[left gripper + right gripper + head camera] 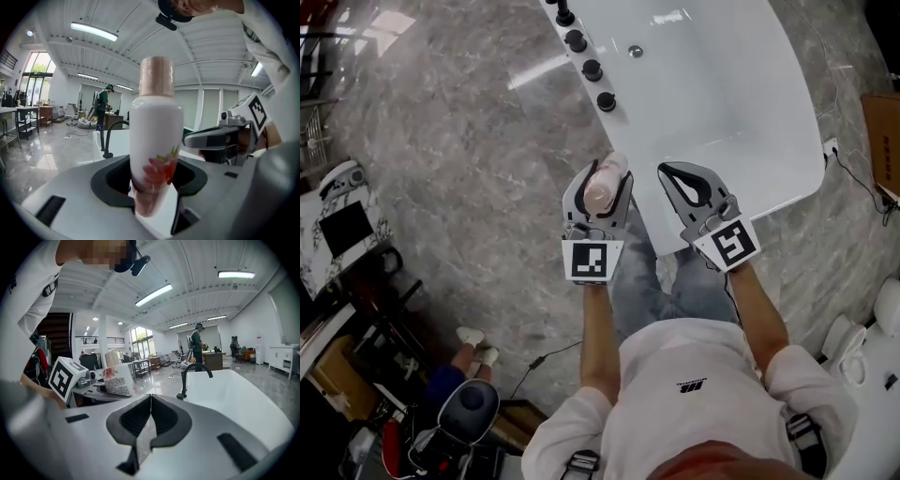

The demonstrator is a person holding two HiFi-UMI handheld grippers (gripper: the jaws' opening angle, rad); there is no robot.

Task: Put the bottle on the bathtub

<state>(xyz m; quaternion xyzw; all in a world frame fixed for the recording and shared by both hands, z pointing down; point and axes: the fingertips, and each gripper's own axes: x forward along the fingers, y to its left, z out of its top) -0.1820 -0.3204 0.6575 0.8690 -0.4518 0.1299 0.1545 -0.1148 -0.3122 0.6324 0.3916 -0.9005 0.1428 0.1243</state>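
Observation:
A white bottle point(602, 187) with a pale pink cap and a red flower print stands upright between the jaws of my left gripper point(598, 195), which is shut on it. The same bottle point(154, 140) fills the middle of the left gripper view, and the bottle point(117, 378) shows at the left of the right gripper view. My right gripper point(686, 185) is beside it, shut, with nothing between its jaws. Both hang over the near rim of the white bathtub point(712, 103). The tub's black faucet point(192, 376) rises ahead.
Black knobs point(592, 69) line the tub's left rim, with a drain point(635, 52) in the basin. Grey marble floor point(459, 169) surrounds the tub. Furniture and equipment point(356, 272) crowd the left side; a white fixture point(872, 356) stands at the right. A person point(198, 345) stands far off.

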